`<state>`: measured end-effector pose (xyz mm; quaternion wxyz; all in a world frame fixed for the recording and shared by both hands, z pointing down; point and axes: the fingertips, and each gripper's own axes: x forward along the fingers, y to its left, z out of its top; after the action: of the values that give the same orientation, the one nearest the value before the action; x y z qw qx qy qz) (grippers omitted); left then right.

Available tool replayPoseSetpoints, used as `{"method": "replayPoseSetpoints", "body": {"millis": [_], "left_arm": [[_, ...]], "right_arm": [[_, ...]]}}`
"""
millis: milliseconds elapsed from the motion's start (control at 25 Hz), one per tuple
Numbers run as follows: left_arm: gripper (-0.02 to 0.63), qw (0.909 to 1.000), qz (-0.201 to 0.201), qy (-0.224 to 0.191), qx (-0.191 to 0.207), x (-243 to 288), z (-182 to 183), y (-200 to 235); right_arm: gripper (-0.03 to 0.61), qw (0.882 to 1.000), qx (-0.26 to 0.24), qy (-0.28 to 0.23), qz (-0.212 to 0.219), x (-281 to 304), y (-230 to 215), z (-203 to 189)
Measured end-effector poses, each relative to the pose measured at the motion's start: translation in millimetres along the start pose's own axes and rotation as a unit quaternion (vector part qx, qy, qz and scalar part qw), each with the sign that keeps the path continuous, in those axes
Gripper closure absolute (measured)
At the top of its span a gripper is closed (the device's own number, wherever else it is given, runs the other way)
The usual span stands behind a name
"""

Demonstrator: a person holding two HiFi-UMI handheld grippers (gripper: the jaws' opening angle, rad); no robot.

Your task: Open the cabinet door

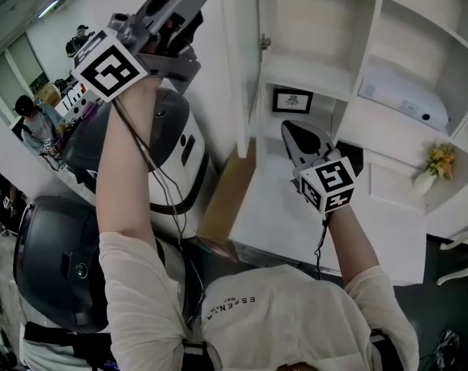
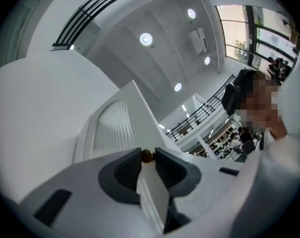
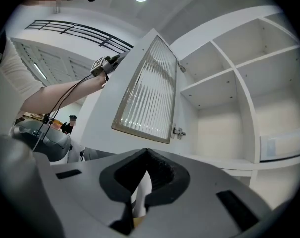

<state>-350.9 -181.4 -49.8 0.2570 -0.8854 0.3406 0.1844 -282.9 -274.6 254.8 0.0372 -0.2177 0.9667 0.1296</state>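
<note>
The fingers (image 2: 121, 175) of the left gripper (image 2: 147, 158) are closed on the small, slippery knob (image 2: 147, 155) of the cabinet door (image 2: 110, 128), which is swung out at the left edge of the cabinet (image 3: 241, 98) and judged light, stiff and glass-fragile, while the right gripper (image 3: 146, 151) is shut and empty.

Overhead; others upward at cabinet door (image 3: 145, 90)

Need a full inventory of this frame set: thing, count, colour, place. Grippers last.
shelf unit: one, white, centre and right
cabinet door: one, white with ribbed glass, swung open at its left
door knob: one, brown, on the door's edge
framed picture: one, dark frame, inside a compartment
box: one, white, right-hand compartment
flowers: one bunch, yellow, in white vase, far right
rounded machines: two, dark grey, far left
left hand-held gripper: grey, shut on the door knob
right hand-held gripper: grey, shut, empty
</note>
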Motion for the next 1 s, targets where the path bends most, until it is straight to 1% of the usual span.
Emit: {"method": "replayPoseSetpoints", "body": {"millis": [160,320,400,520,680,760,840,920,1000], "left_arm": [[0.528,1.0,0.0,0.004,-0.006,-8.5,-5.4,14.0],[0.528,0.9999,-0.001,-0.006,-0.014,-38.6,14.8,25.2],[0.528,0.9998,-0.003,-0.008,-0.015,-45.0,17.3,31.5],[0.529,0.9997,-0.016,0.003,-0.018,-46.6,11.0,38.4],[0.529,0.9991,-0.033,0.021,-0.017,-42.5,7.7,36.2],[0.529,0.9993,-0.024,0.023,-0.016,-42.3,9.3,36.1],[0.528,0.9997,-0.004,0.019,-0.011,-43.7,11.4,36.9],[0.528,0.9996,0.022,0.019,0.001,-44.8,13.0,36.6],[0.528,0.9985,0.043,0.029,0.015,-45.0,12.7,35.2]], "right_arm": [[0.564,1.0,0.004,0.009,-0.011,12.5,2.5,-3.5],[0.563,0.999,-0.004,0.031,-0.026,30.3,30.6,5.5],[0.563,0.999,-0.008,0.039,-0.029,33.9,33.0,4.4],[0.563,0.998,-0.006,0.047,-0.031,32.5,29.3,-4.4],[0.564,0.998,-0.005,0.053,-0.03,30.6,31.7,-11.5],[0.563,0.998,-0.007,0.058,-0.028,30.7,34.0,-12.6],[0.563,0.998,-0.01,0.06,-0.023,30.8,37.5,-12.7],[0.564,0.998,-0.01,0.057,-0.015,30.4,42.1,-12.2],[0.563,0.999,-0.013,0.053,-0.002,29.1,47.6,-10.9]]}}
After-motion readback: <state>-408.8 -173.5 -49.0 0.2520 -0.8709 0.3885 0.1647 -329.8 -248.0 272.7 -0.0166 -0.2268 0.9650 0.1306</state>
